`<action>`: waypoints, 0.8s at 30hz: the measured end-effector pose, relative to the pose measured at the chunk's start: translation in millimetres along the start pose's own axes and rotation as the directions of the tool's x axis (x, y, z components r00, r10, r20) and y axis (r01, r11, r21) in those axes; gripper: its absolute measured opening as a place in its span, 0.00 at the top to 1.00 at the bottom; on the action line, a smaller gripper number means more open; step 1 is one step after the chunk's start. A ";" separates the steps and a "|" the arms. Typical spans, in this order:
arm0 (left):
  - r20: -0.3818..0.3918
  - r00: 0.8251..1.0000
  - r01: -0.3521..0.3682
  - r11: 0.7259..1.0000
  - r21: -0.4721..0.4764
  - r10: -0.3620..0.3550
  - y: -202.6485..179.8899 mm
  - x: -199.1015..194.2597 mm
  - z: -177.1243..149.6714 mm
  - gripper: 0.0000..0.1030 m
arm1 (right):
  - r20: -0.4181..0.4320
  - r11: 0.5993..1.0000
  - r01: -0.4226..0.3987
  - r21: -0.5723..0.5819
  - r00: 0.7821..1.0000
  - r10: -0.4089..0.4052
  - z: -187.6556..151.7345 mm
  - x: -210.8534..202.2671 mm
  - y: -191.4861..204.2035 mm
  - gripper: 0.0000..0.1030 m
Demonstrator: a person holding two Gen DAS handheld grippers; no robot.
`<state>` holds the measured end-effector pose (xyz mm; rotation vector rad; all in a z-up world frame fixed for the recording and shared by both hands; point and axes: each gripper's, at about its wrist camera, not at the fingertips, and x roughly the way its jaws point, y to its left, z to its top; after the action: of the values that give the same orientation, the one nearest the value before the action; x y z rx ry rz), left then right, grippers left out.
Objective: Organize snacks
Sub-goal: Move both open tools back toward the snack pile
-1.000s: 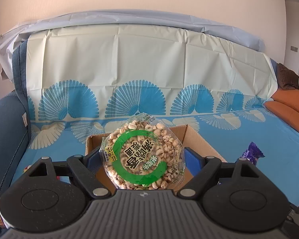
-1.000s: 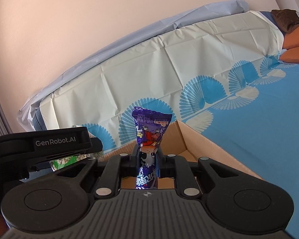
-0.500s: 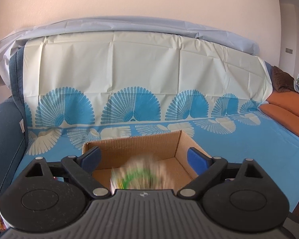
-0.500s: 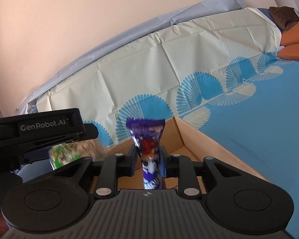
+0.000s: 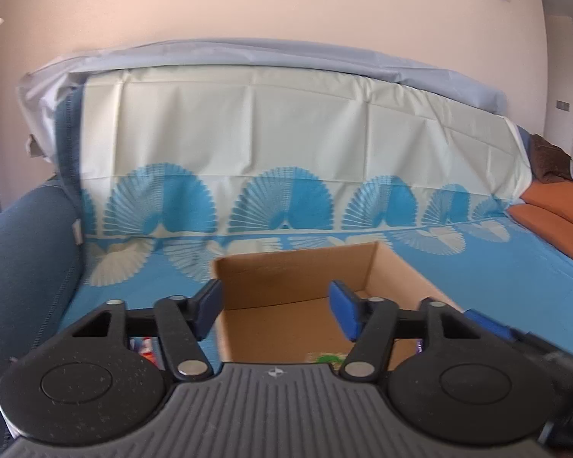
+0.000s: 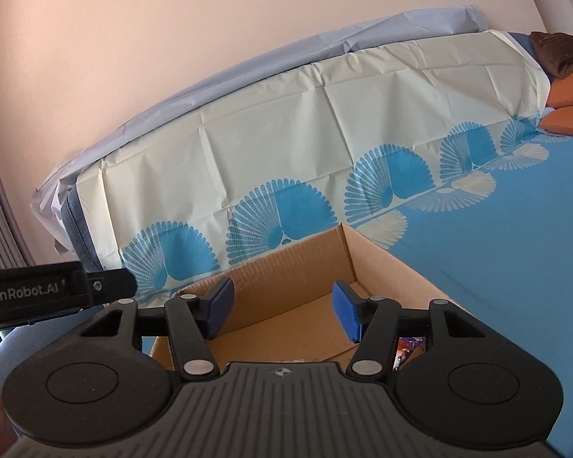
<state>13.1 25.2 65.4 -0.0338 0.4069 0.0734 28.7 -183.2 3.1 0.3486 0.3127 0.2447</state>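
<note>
Both claws hover over the open cardboard box [image 5: 298, 274] sitting on the sofa's blue fan-print cover [image 6: 496, 236], near its left end by the armrest, so whatever drops lands inside. The left claw [image 5: 277, 307] is empty, its jaws closing on nothing, while the right claw [image 6: 282, 311] is spreading its jaws, also with nothing between them. Down on the box floor there's a sliver of the green-labelled puffed snack bag [image 5: 326, 357], and the glossy purple snack wrapper [image 6: 410, 345] peeks out behind the right claw's linkage, both mostly hidden.
</note>
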 end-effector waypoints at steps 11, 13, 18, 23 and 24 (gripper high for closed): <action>-0.069 0.981 -0.175 0.981 0.077 0.181 152.0 -17.4 -56.4 0.64 | -0.013 0.994 -0.027 -0.110 1.000 0.026 -7.0 -12.8 24.6 0.43; -0.099 0.972 -0.210 0.976 0.055 0.215 176.9 -20.4 -72.4 0.64 | -0.017 0.991 -0.035 -0.131 0.999 0.033 -9.4 -14.4 31.9 0.44; -0.139 0.967 -0.234 0.961 -0.148 0.214 220.0 -29.5 -76.1 0.65 | -0.042 0.981 -0.070 -0.182 0.997 0.064 -16.1 -16.3 57.0 0.48; -0.164 0.967 -0.226 0.954 -0.199 0.195 229.2 -28.0 -74.0 0.65 | -0.073 0.952 -0.142 -0.270 0.989 0.126 -28.7 -17.1 93.0 0.54; -0.170 0.966 -0.225 0.954 -0.199 0.192 230.0 -27.5 -74.0 0.65 | -0.082 0.945 -0.156 -0.287 0.987 0.137 -31.7 -16.4 99.9 0.56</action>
<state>-59.2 249.2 4.1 -0.2133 0.5503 0.3266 -15.2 -87.5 16.0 0.0707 0.3063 0.4436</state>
